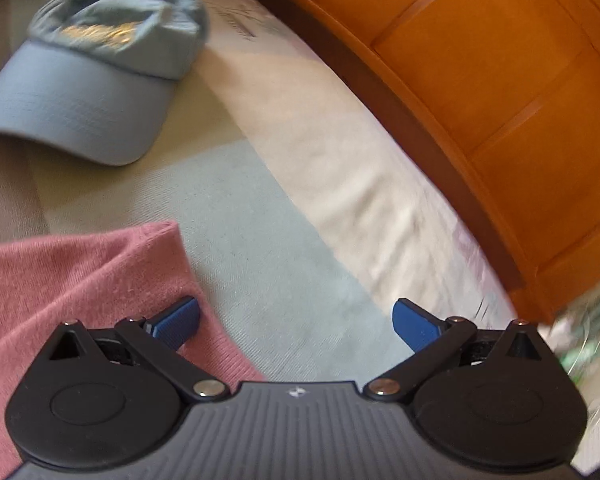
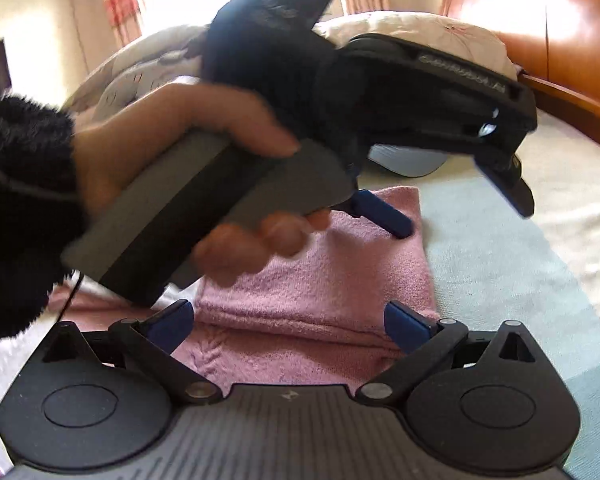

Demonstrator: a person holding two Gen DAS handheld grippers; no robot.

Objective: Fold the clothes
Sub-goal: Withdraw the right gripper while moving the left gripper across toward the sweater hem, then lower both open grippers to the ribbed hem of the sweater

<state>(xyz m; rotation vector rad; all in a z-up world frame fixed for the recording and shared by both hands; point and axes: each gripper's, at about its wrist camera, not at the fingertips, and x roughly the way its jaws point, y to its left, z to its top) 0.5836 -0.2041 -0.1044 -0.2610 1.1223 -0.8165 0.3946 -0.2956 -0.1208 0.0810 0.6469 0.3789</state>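
At the bottom of the right wrist view the right gripper [image 2: 288,326] is spread wide and empty over the pink sweater [image 2: 320,280], which lies mid-frame on the bed sheet [image 2: 500,248] as a compact folded block. In the left wrist view the left gripper [image 1: 296,322] is also spread, one pad over the sweater's edge at lower left. The fold looks nearly finished. A blue cap [image 1: 80,88] sits untouched at upper left.

Bright window glare, motion blur, fisheye edges
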